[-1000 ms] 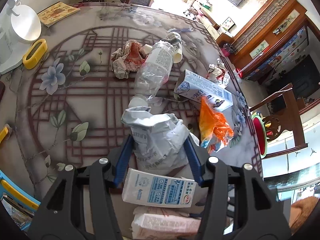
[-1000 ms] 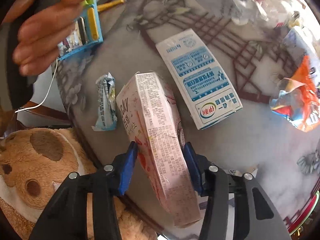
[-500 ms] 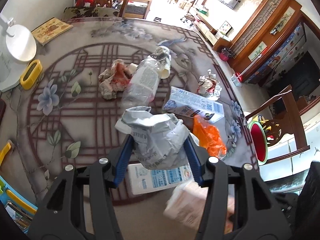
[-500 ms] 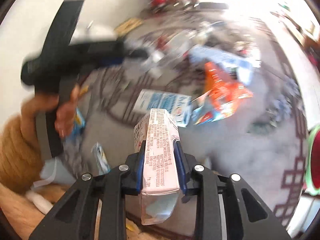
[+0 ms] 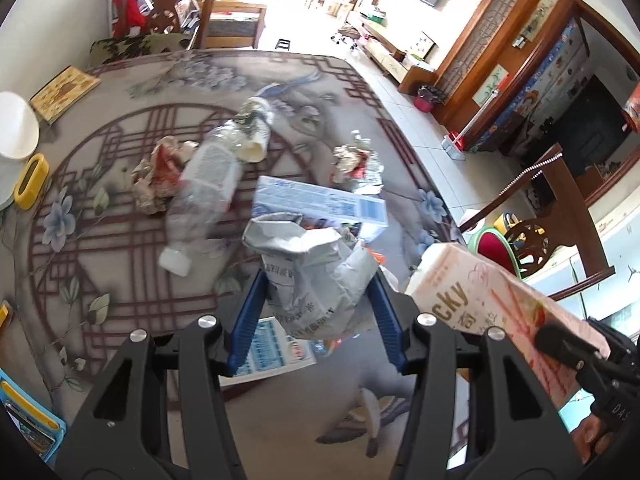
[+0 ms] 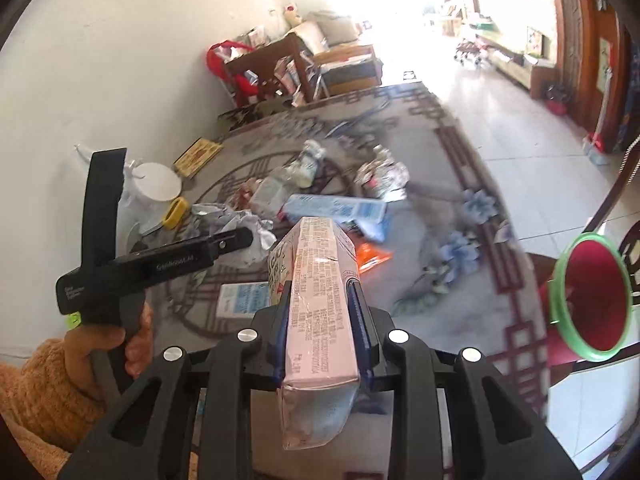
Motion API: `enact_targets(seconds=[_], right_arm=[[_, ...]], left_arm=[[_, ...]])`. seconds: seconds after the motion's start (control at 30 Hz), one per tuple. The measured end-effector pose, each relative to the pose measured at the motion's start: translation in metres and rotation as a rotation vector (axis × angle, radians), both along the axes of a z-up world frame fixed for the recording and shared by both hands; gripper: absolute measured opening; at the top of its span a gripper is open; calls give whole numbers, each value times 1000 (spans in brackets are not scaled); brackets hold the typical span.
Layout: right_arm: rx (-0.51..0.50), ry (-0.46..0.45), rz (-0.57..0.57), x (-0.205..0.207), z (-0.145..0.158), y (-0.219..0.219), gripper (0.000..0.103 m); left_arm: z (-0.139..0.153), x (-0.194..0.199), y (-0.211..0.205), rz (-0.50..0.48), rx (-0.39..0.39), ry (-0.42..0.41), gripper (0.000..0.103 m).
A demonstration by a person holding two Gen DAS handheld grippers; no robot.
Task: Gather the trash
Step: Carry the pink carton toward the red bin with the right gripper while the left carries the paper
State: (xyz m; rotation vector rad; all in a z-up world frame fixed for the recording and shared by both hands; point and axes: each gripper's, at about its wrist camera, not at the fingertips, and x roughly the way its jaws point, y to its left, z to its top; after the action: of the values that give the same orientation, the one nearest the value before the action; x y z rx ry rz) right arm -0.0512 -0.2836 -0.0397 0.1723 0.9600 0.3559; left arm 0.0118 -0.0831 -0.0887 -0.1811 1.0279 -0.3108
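A: Right gripper has its jaws clamped tight on the pink snack box, carried clear above the table

B: And the left gripper squeezes a crumpled grey bag (both hands are full), also off the surface

A: Below lie a clear plastic bottle, a blue-and-white carton and wadded paper

B: Red bin with a green rim stands just past the table's right edge
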Motion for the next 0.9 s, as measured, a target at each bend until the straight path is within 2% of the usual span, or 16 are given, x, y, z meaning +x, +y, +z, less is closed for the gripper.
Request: enact_targets(seconds=[0.5, 0.9], right_arm=[[4, 0, -100, -3, -3, -77, 27], [13, 1, -118, -4, -1, -121, 27]], left_arm=[[6, 0, -76, -74, 26, -18, 51], [9, 5, -137, -126, 29, -29, 51]])
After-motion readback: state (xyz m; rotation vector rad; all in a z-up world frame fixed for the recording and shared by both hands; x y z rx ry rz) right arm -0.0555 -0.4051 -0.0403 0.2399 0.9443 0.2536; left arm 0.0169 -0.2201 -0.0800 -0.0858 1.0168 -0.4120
